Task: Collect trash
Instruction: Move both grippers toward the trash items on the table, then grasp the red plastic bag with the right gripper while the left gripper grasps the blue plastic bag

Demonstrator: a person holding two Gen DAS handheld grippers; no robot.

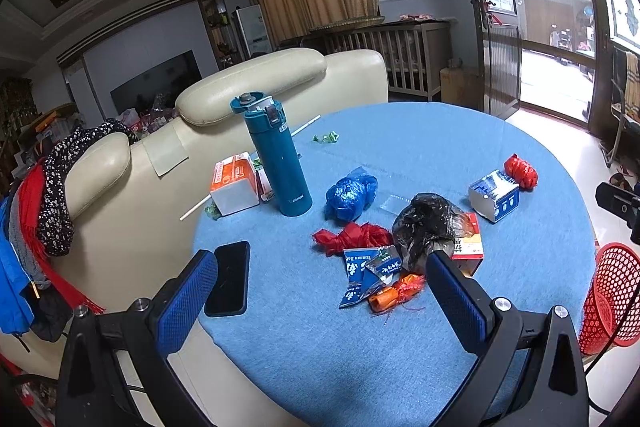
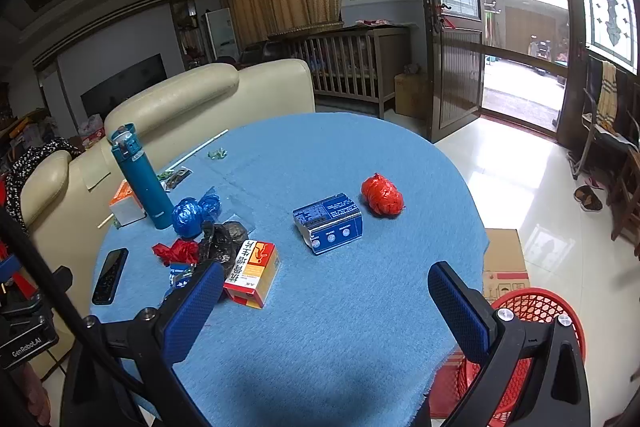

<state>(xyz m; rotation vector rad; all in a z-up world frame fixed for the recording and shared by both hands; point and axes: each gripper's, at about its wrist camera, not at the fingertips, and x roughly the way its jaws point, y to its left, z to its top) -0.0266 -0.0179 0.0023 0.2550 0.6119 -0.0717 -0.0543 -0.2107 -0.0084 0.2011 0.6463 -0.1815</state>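
Left gripper [image 1: 320,291]: fingers spread, empty, just above the wrappers [image 1: 370,273] at the table's [image 1: 420,155] near edge.
Right gripper [image 2: 326,297]: spread, empty; basket [image 2: 536,311] beside it.

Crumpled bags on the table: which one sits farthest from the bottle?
The tight red bag beside the blue-and-white box, alone on the table's door side.

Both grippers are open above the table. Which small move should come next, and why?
Probably lower the left hand-held gripper onto the orange wrapper. It lies between the open fingers, nearest of the trash, and nothing is held yet. The red basket waits beside the table.
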